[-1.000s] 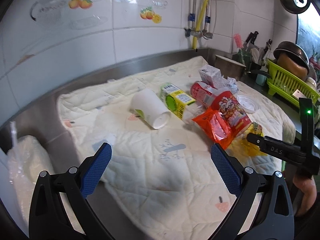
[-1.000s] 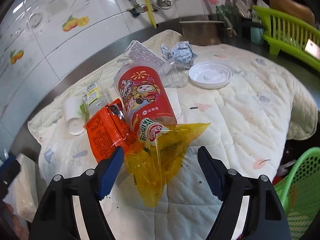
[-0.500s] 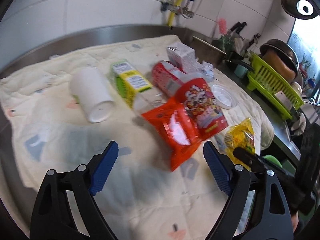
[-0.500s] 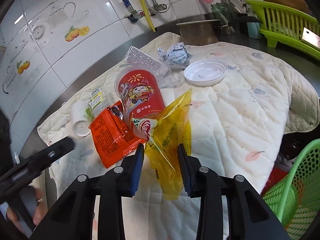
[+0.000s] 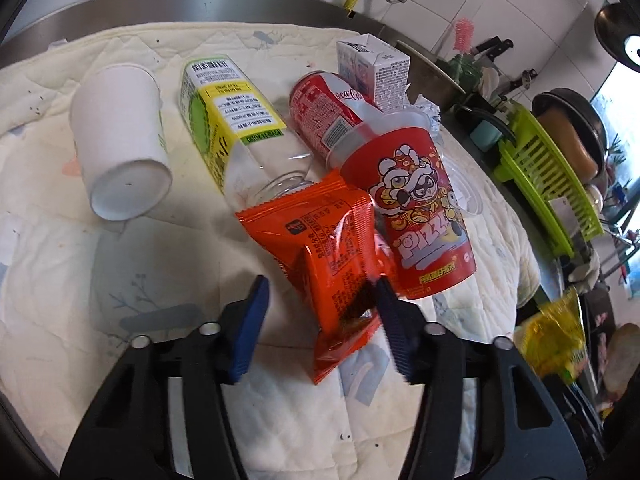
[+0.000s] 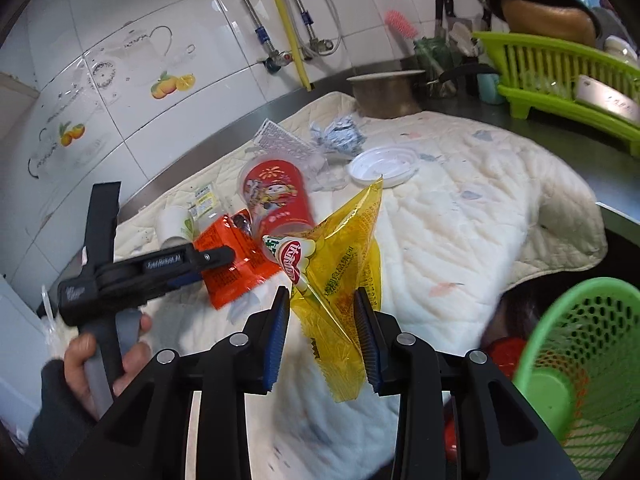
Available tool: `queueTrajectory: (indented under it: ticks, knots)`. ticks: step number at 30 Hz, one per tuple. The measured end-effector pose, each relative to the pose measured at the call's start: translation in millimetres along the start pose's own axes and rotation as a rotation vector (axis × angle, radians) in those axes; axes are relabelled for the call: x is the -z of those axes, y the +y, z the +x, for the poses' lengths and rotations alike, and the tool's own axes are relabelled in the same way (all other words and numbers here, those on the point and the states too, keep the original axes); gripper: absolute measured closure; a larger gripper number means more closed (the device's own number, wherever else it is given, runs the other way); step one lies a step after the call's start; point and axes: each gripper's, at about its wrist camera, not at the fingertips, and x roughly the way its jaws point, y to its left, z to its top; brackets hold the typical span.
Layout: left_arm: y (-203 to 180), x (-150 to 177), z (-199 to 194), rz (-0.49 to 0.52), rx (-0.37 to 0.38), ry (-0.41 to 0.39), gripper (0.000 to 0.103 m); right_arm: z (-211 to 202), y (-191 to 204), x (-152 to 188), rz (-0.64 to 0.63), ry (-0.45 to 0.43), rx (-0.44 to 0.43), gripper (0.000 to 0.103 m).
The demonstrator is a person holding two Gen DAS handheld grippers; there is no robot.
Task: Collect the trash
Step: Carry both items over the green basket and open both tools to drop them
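My left gripper (image 5: 320,312) is partly closed around the lower end of an orange snack wrapper (image 5: 320,240) lying on the quilted mat (image 5: 120,280); its right finger touches the wrapper, the left finger stands apart. The wrapper also shows in the right wrist view (image 6: 230,256), with the left gripper (image 6: 224,260) on it. My right gripper (image 6: 322,316) is shut on a yellow plastic wrapper (image 6: 340,264) and holds it above the mat, near a green mesh basket (image 6: 588,360). The yellow wrapper appears in the left wrist view (image 5: 556,336).
A red pizza cup (image 5: 416,216), white paper cup (image 5: 116,140), green-yellow bottle (image 5: 228,116), red can (image 5: 324,108) and small carton (image 5: 376,68) lie on the mat. A white lid (image 6: 382,162), crumpled paper (image 6: 338,134), metal pot (image 6: 386,94) and green dish rack (image 6: 560,84) stand behind.
My left gripper moved forward onto the orange wrapper and its jaws narrowed. My right gripper lifted the yellow wrapper and carried it right, toward the green basket.
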Motion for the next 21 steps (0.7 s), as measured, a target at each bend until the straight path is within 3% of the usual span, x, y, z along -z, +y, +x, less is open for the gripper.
queueTrajectory:
  ticks: [4,9,17,21]
  knots:
    - [-2.9,1.9,-1.8,0.01,0.017,-0.014,0.077,-26.6,-17.2,11.4,0.0,-0.022,0.066,0.071]
    - [-1.6,8.8,-17.7,0.01,0.036,-0.034,0.089,-54.3,-50.2,27.6,0.02,-0.035,0.187,0.071]
    - [-2.7,28.5,-58.5,0.037,0.051,-0.061,0.092,-82.9,-120.7,61.6,0.125,-0.004,0.37,0.069]
    - [-24.4,39.2,-87.6,0.106,0.085,-0.096,0.092,-91.2,-149.8,78.3,0.179,0.019,0.433,0.067]
